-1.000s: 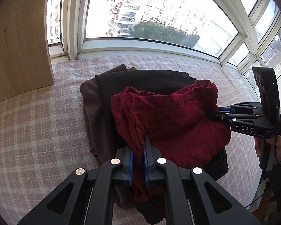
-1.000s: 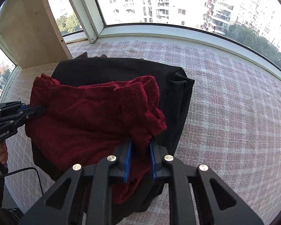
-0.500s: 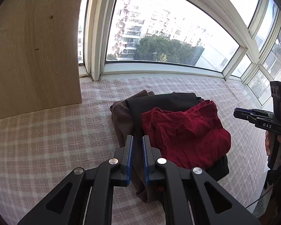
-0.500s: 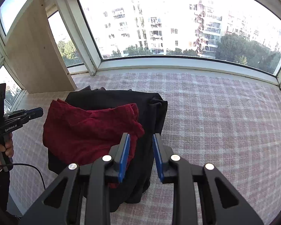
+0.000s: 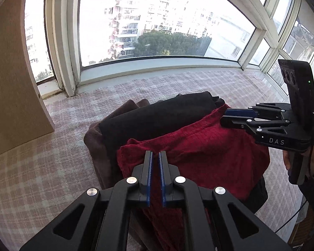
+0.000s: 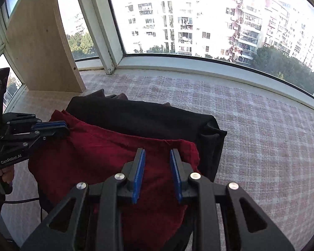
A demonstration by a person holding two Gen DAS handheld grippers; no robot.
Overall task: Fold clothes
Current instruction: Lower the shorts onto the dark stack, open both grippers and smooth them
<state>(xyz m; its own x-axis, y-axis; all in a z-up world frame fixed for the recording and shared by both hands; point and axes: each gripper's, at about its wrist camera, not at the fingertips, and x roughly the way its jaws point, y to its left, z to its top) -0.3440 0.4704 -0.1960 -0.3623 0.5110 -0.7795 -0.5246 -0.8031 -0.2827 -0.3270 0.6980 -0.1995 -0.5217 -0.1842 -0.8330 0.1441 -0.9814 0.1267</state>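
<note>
Right now I see my left gripper clenched empty, my right gripper released, over a nubby crimson garment atop smooth black cloth.

A home, high up in an apartment block: a curved bay window looks out on residential towers, and folded clothes lie on a checked bedcover beside a wooden panel.

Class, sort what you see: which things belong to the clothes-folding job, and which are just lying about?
Job: dark red knitted garment; black folded garment; brown garment; left claw; right claw.
Lying about: pale wooden panel; pink checked cloth cover.
</note>
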